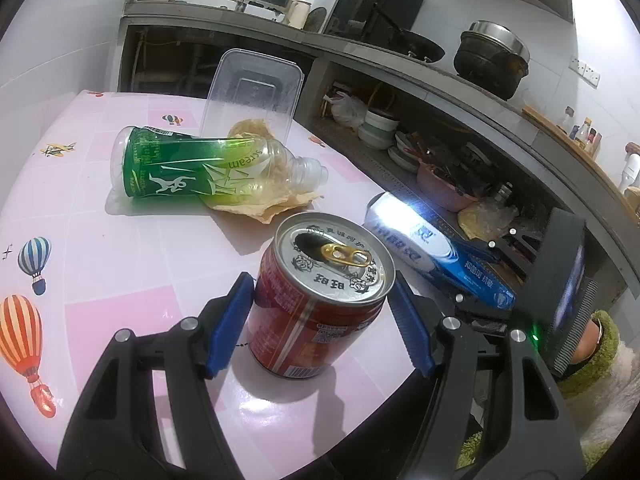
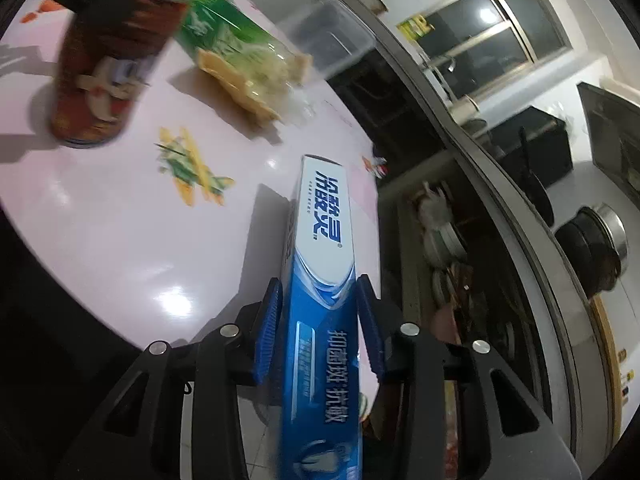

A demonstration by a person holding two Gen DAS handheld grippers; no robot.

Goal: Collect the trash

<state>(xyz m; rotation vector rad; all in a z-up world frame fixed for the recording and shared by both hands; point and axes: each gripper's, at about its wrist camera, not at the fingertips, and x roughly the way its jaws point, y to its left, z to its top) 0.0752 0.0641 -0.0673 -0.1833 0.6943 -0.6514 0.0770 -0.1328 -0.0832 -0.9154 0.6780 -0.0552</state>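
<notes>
A red drink can (image 1: 316,304) with an open gold tab stands on the pink table (image 1: 100,280). My left gripper (image 1: 322,280) is shut on it, a blue pad against each side. The can (image 2: 108,60) is blurred at the top left of the right wrist view. My right gripper (image 2: 319,282) is shut on a long blue and white toothpaste box (image 2: 324,264). The box (image 1: 420,248) reaches in over the table's right edge. Farther back a green plastic bottle (image 1: 188,168) lies on crumpled brown paper (image 1: 260,208).
A clear plastic container (image 1: 252,88) stands on edge behind the bottle. Past the table's rim is a concrete counter (image 1: 400,68) with bowls on the shelf below and a black pot (image 1: 492,56) on top. A fuzzy green sleeve (image 1: 600,340) is at the right.
</notes>
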